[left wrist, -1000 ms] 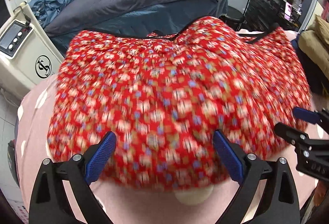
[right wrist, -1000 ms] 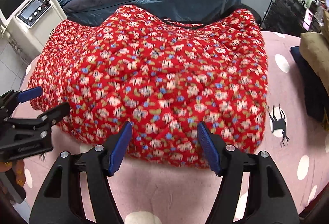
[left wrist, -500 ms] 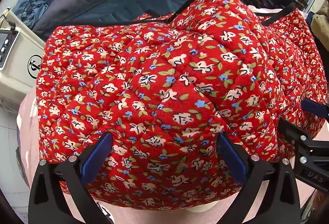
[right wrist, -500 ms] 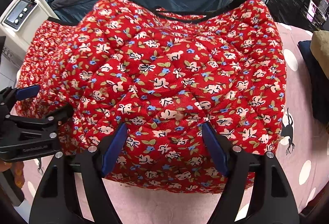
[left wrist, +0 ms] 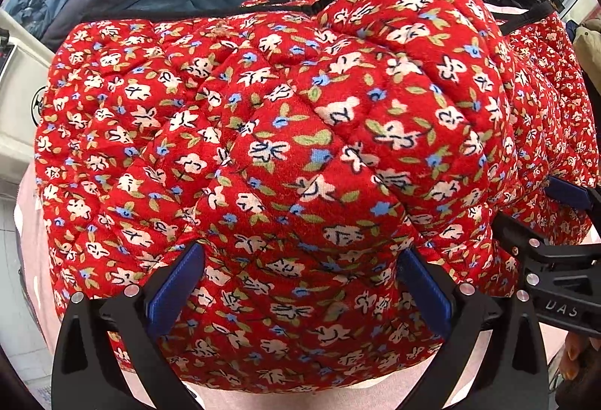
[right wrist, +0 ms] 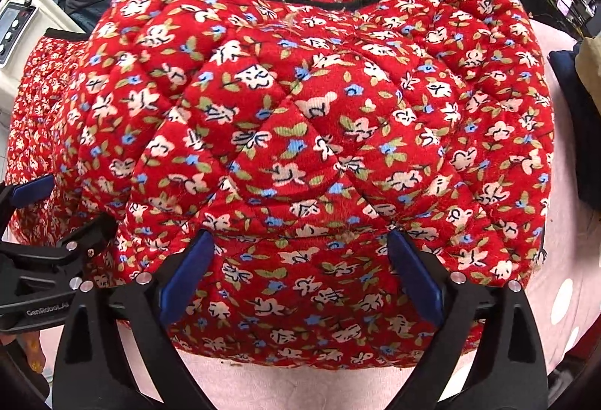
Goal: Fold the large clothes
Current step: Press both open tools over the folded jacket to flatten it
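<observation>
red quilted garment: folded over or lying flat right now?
Folded over. The red floral quilted garment shows a black-trimmed edge lying across its top and a thinner layer spread out beside it; bulk sits mounded on the pink sheet.

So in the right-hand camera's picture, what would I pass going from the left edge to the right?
The other black clamp tool, the left gripper → the red flowered quilted garment, with this camera's own right gripper spread open over its near edge → the pink spotted bedsheet.
</observation>
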{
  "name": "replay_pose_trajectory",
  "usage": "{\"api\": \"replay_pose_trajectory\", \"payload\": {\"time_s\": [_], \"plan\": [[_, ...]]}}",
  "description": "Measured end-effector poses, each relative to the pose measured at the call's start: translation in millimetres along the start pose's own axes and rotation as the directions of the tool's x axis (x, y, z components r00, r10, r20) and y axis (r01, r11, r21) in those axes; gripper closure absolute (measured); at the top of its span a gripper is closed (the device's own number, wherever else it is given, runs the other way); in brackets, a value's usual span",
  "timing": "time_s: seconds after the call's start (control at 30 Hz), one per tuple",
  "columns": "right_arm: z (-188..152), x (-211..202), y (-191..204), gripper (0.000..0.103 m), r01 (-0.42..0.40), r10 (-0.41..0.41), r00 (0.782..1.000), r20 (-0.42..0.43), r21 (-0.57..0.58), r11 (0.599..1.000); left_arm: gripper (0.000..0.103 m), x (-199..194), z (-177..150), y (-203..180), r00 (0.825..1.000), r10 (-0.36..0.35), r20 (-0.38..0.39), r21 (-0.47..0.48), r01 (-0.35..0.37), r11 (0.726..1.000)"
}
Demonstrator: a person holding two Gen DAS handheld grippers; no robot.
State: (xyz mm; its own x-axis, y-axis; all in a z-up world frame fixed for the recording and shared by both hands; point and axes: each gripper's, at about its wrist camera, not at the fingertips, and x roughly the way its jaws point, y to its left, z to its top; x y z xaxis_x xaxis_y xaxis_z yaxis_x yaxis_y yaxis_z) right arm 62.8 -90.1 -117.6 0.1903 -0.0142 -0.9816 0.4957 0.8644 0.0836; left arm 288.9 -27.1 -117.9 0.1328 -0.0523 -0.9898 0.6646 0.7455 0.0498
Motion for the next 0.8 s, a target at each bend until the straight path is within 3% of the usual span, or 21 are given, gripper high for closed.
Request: {"api": "replay_pose_trajectory", "payload": {"time_s": [0.3,0.57,0.63,0.73,0.8], "plan": [[33,29,11,0.006,0.040,-0.040,0.999,-0.022,-0.009,0.999,0.004,15,0,4,1.000,0.017,0.004,0.007,-0.017,1.000],[44,33,26,0.006,0.038,-0.038,0.998,-0.051,-0.007,0.999,0.004,-14,-15,-8,1.000,0.003,0.010,-0.008,-0.003,1.000],[47,25,25,0.006,0.019,-0.019,0.999,-0.048,0.008,1.000,0.005,-30,-24,-12,1.000,0.007,0.005,-0.005,-0.007,1.000],[47,4,14,0.006,-0.084,0.083,0.996,0.018,0.102,0.991,0.005,-44,-35,-15,1.000,0.028,0.015,0.003,-0.028,1.000],[45,-8,8,0.006,-0.074,0.067,0.996,0.053,0.147,0.986,0.006,-58,-47,-14,0.999,0.022,0.035,-0.030,-0.021,0.999]]}}
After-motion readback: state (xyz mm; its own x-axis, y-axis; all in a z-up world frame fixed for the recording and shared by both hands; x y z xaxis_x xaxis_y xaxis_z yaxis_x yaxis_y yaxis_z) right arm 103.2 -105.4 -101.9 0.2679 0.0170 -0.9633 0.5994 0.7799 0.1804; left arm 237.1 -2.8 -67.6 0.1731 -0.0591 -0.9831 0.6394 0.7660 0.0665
